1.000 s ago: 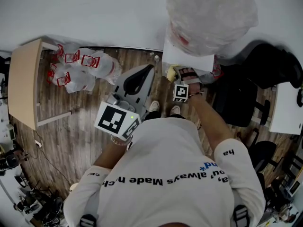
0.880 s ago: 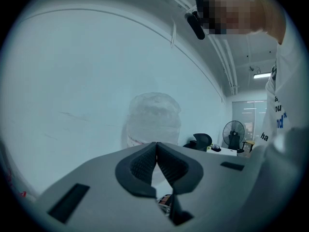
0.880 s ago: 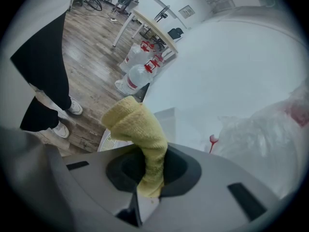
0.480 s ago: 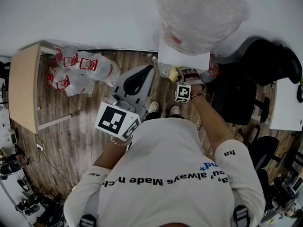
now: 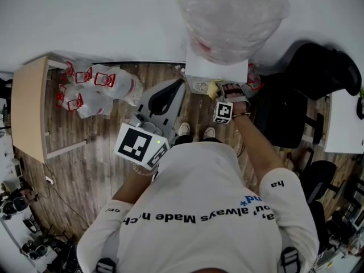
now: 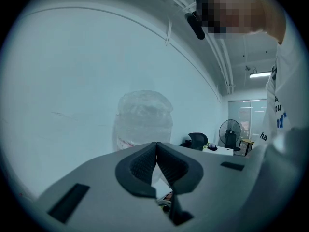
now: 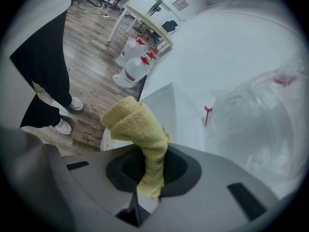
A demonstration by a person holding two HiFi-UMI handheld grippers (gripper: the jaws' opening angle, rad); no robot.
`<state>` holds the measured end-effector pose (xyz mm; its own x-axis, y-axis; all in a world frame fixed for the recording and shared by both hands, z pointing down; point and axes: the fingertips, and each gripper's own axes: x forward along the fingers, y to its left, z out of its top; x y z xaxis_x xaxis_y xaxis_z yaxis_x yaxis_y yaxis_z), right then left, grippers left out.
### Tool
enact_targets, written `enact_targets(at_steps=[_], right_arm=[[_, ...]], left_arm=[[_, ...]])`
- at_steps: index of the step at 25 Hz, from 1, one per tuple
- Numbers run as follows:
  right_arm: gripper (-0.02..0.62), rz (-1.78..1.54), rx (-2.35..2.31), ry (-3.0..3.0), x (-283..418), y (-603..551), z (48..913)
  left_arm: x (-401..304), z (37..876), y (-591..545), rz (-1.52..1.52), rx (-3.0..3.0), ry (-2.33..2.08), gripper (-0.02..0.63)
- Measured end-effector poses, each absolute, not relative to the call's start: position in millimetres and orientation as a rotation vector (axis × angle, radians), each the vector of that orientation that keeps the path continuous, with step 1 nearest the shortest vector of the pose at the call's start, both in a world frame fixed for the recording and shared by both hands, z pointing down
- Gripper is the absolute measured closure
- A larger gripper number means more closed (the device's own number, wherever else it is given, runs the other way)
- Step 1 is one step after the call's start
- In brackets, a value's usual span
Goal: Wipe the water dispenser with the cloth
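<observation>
— Where is the cloth?
— The yellow cloth [image 7: 141,129] is clamped between the jaws of the right gripper [image 7: 149,170]. Its folded end sticks out past them toward the upper left of the right gripper view.

— And the water dispenser?
— The water dispenser [image 5: 216,68] stands just above the centre of the head view, a white box. The right gripper [image 5: 220,90] holds the cloth [image 5: 214,88] at its lower front edge, just beside a round white grille [image 5: 199,86]. I cannot tell whether cloth and dispenser touch.

— What sits on top?
— A large bottle [image 5: 230,16] wrapped in clear plastic fills the top centre of the head view. In the right gripper view it takes up the right side.

— The other hand?
— The left gripper [image 5: 180,83] is left of centre, apart from the dispenser. In the left gripper view its jaws are together with nothing between them, and the left gripper [image 6: 156,158] points toward the white wall [image 6: 72,81] and the bottle.

— Anything around?
— A wooden floor [image 5: 85,158]. Water jugs [image 5: 94,87] with red handles lie at the upper left, beside a pale desk [image 5: 28,104]. A black chair [image 5: 284,118] is at the right.
</observation>
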<state>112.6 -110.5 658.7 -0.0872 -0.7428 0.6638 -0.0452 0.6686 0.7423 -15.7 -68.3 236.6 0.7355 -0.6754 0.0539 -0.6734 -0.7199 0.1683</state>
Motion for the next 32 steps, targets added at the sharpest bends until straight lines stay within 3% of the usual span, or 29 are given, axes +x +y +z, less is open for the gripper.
enact_targets(at_steps=[32], right_arm=[[0.537,-0.601,0.689,-1.477,193.3,-93.9,670.0]], left_arm=[[2.2,236.8,-55.6,0.005,2.777,-1.048,0.586]])
